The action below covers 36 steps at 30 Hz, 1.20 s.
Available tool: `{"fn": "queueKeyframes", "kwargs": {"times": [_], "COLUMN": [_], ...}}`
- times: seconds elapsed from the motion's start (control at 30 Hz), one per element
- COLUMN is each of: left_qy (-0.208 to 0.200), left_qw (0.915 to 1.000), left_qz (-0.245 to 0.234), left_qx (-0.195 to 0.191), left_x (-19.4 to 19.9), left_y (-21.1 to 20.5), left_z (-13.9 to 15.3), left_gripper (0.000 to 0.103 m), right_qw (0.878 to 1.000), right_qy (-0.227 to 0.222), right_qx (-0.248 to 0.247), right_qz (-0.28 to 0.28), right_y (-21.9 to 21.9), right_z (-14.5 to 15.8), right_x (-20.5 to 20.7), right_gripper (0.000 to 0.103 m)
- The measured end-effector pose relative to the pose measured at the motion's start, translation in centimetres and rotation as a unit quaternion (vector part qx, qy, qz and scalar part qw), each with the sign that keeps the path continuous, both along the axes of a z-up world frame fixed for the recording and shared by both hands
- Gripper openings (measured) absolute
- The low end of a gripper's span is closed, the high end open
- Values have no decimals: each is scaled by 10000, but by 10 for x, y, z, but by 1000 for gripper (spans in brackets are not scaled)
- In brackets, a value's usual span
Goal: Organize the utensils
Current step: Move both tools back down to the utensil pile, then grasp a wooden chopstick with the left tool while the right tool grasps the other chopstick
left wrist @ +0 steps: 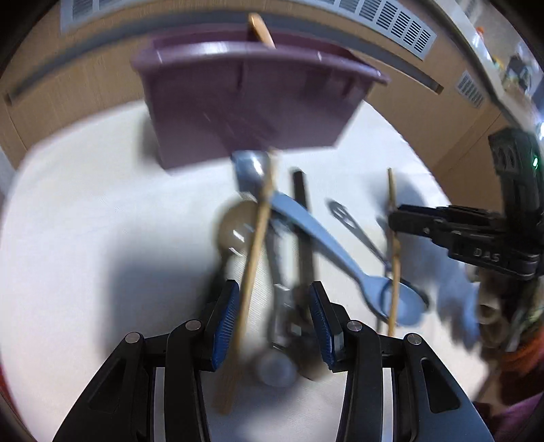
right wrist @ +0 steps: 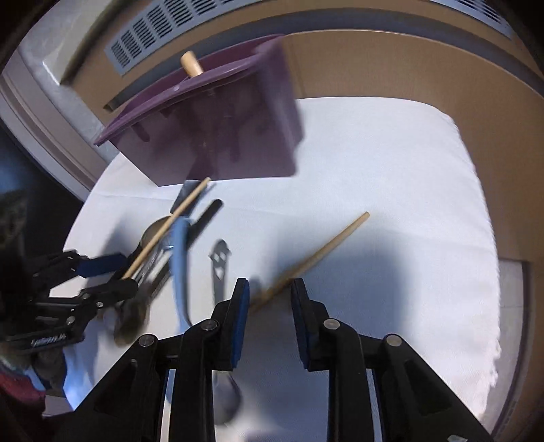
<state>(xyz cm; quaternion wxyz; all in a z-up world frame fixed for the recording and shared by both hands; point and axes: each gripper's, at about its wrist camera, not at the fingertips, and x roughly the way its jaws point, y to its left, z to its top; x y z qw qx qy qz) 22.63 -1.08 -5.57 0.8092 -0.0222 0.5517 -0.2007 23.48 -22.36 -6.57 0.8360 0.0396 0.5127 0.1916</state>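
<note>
A purple utensil caddy stands at the back of the white table, with a wooden handle sticking out; it also shows in the right wrist view. A pile of utensils lies in front: a wooden chopstick, a blue plastic spoon, a dark handle, metal spoons. My left gripper is open over the pile, jaws either side of it. My right gripper is open around a second wooden chopstick, which also shows in the left wrist view.
The table has a white cloth. A wooden wall panel with vent grilles runs behind the caddy. A metal slotted spoon lies between the pile and my right gripper. The cloth's right edge drops off.
</note>
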Motion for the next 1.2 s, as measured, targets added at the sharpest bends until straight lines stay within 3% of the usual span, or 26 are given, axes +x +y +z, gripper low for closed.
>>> {"fn": "queueKeyframes", "kwargs": {"times": [0.1, 0.2, 0.33, 0.5, 0.6, 0.7, 0.9, 0.97, 1.03, 1.1, 1.2], "left_qy": [87, -214, -311, -212, -96, 22, 462, 330, -48, -283, -260], "left_qw": [9996, 9992, 9995, 9967, 9947, 9966, 9984, 9990, 9999, 9996, 9995], "left_qz": [-117, 193, 94, -555, -519, -351, -333, -260, -113, -6, -78], "left_qx": [-238, -271, 0, 558, 887, 748, -45, -121, -23, 55, 152], "left_x": [-8, -6, 7, 12, 12, 1, -34, -39, -42, -36, -20], "left_y": [-5, 2, -1, -14, -10, -1, 7, 9, 13, 16, 9], "left_z": [6, 19, 21, 13, 5, 7, 10, 15, 26, 34, 32], "left_gripper": [43, 42, 28, 27, 27, 26, 26, 26, 26, 26, 26], "right_qw": [9997, 9991, 9988, 9981, 9983, 9980, 9971, 9956, 9946, 9923, 9874], "right_qy": [-125, -227, -340, -414, -332, -383, -494, -597, -625, -642, -742], "right_qx": [-205, -357, -356, -417, -454, -487, -562, -681, -754, -957, -1267], "right_qz": [49, 95, 67, 160, 153, 107, 142, 245, 346, 455, 598], "right_y": [-3, 4, 1, -9, -8, -5, 14, 24, 31, 39, 45], "right_z": [0, 0, 3, 7, 3, 2, -1, -2, -3, -4, -5], "right_x": [-5, -3, -8, -22, -24, -22, -10, -6, -4, -6, -14], "right_gripper": [24, 25, 25, 26, 26, 27, 30, 38, 51, 55, 54]}}
